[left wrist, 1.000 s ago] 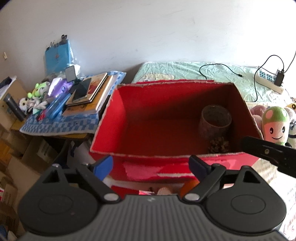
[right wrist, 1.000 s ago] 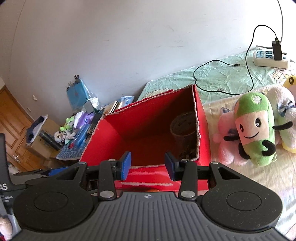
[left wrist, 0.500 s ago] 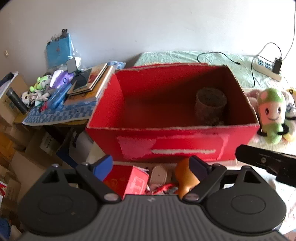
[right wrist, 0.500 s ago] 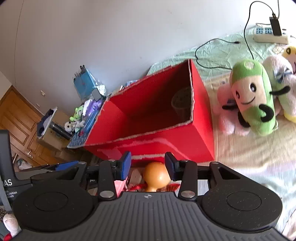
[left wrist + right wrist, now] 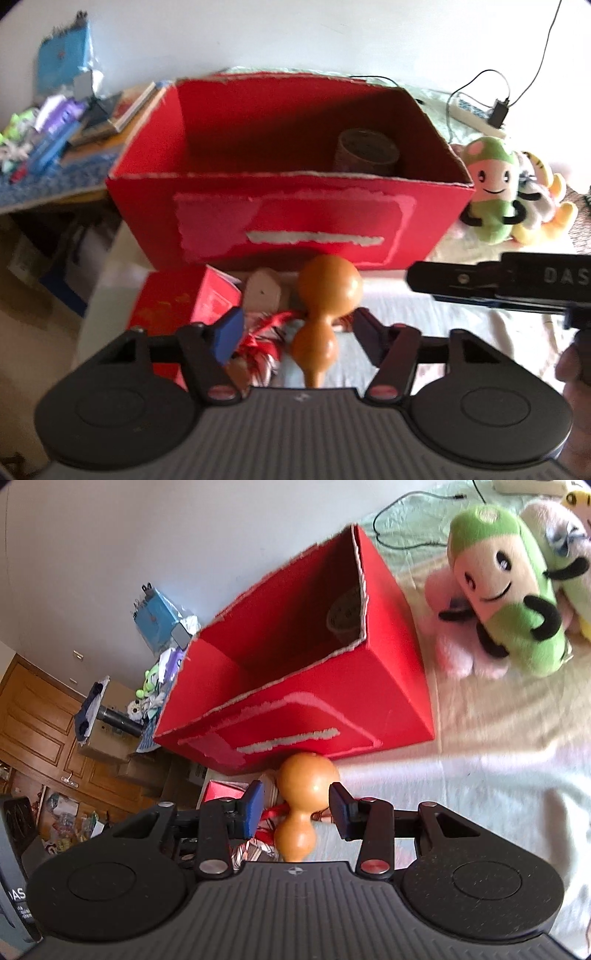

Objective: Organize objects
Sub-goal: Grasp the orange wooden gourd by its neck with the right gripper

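Since the cameras pulled back from the box a second ago, the orange gourd has come into view, lying on the bed just in front of the red box, beside a small red carton. Right gripper and left gripper both hang open around it, so it's probably next to go in.

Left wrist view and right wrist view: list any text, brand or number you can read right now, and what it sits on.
"DAS": white letters on the black right gripper body, cut off at the picture's edge.
"AS": on the black device body, left edge of the right wrist view, cut off.
Small red cardboard box: gold printing, too blurred to read.
Large red cardboard box: torn label, no text left.
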A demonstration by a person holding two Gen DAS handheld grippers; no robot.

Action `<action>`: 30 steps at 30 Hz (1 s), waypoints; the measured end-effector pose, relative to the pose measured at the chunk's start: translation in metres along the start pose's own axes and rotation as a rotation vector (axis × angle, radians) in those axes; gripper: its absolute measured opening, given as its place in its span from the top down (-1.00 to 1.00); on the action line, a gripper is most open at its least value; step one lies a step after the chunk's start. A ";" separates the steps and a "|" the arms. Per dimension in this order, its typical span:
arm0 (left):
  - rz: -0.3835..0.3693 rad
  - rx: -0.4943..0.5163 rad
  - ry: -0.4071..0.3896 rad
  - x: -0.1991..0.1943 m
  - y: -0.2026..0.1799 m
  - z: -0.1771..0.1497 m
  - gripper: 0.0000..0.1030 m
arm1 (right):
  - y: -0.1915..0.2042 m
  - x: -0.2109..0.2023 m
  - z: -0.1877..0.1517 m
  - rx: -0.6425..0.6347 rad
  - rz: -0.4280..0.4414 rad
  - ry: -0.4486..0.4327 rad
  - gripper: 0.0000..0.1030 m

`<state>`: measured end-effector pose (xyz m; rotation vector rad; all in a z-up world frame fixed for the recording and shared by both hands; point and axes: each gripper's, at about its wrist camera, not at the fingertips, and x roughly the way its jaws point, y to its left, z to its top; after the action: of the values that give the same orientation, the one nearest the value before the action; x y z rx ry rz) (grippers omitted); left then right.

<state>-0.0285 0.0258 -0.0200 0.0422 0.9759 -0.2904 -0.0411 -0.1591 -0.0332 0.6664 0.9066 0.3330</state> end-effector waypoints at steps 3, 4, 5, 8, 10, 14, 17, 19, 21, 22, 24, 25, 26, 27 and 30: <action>-0.040 0.009 0.003 0.003 0.005 -0.005 -0.17 | 0.002 0.006 -0.001 -0.003 -0.006 0.022 0.16; -0.048 0.017 0.004 0.004 0.006 -0.007 -0.12 | 0.002 0.010 -0.001 -0.004 -0.008 0.030 0.16; -0.056 0.025 0.003 0.004 0.006 -0.009 -0.07 | 0.002 0.013 -0.002 -0.002 -0.010 0.038 0.16; -0.092 0.056 -0.006 0.003 0.005 -0.011 0.00 | 0.001 0.022 -0.003 0.010 -0.014 0.072 0.16; -0.116 0.079 -0.018 0.001 0.003 -0.012 0.00 | 0.002 0.029 -0.003 0.012 -0.014 0.101 0.16; -0.136 0.144 -0.026 0.001 -0.001 -0.011 0.00 | 0.006 0.044 -0.004 -0.004 -0.028 0.148 0.16; -0.141 0.179 -0.020 0.003 0.002 -0.012 0.00 | 0.008 0.052 -0.004 -0.001 -0.039 0.169 0.15; -0.150 0.197 -0.017 0.004 0.005 -0.012 0.00 | 0.008 0.056 -0.003 0.002 -0.041 0.173 0.15; -0.162 0.205 -0.013 0.005 0.009 -0.012 0.00 | 0.010 0.060 -0.003 -0.002 -0.048 0.178 0.16; -0.166 0.210 -0.010 0.005 0.010 -0.011 0.00 | 0.011 0.062 -0.003 -0.007 -0.057 0.183 0.16; -0.173 0.216 -0.005 0.007 0.012 -0.010 0.00 | 0.015 0.067 -0.004 -0.020 -0.077 0.193 0.15; -0.179 0.218 -0.003 0.007 0.013 -0.010 0.00 | 0.016 0.069 -0.004 -0.026 -0.087 0.197 0.15; -0.186 0.220 -0.001 0.008 0.013 -0.010 0.00 | 0.017 0.071 -0.004 -0.029 -0.095 0.200 0.15; -0.192 0.225 0.001 0.009 0.013 -0.009 0.00 | 0.017 0.072 -0.005 -0.031 -0.103 0.201 0.15; -0.206 0.244 0.004 0.012 0.012 -0.007 0.00 | 0.013 0.074 -0.004 -0.024 -0.137 0.197 0.18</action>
<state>-0.0252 0.0357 -0.0351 0.1660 0.9462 -0.5981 -0.0009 -0.1089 -0.0714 0.5521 1.1289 0.2903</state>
